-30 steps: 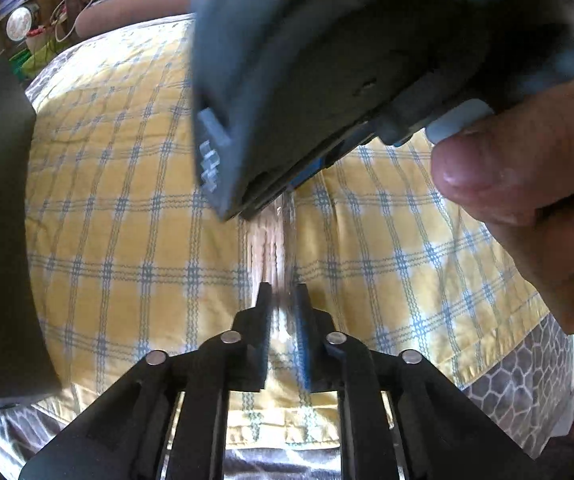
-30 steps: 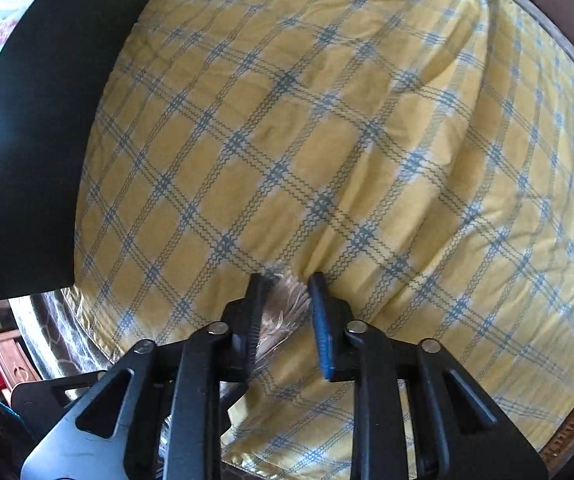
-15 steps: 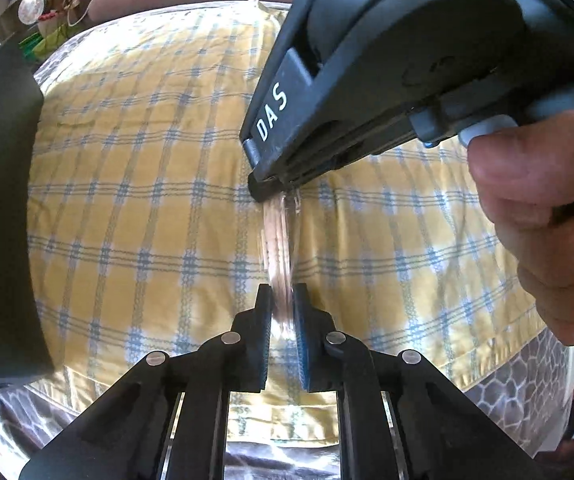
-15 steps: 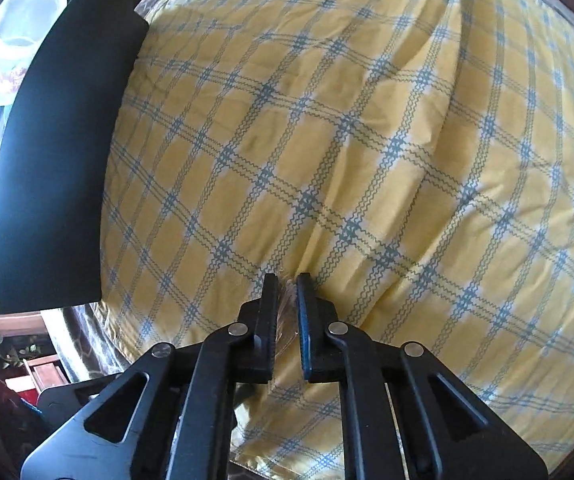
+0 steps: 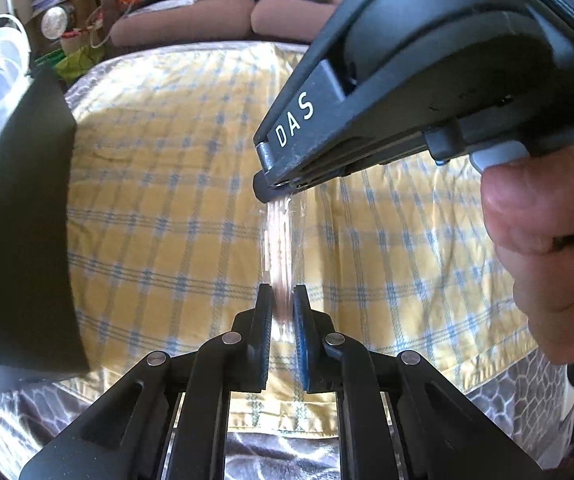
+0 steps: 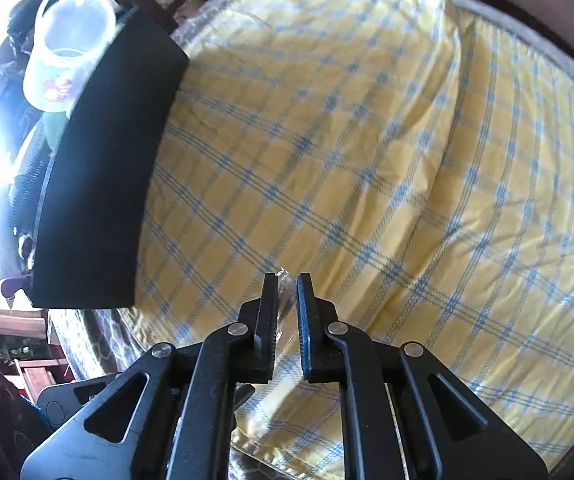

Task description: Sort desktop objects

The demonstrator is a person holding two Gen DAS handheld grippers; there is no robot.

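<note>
Left wrist view: left gripper (image 5: 283,312) and right gripper (image 5: 275,192), both clenched, grasp opposite ends of a clear plastic packet (image 5: 283,248) at frame centre, above the yellow checked cloth (image 5: 159,200). A black panel (image 5: 19,240) fills the left; a hand (image 5: 547,248) shows at right.

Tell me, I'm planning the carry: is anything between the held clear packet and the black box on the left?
Nothing visible: only checked cloth lies between the clear packet and the black box.
</note>
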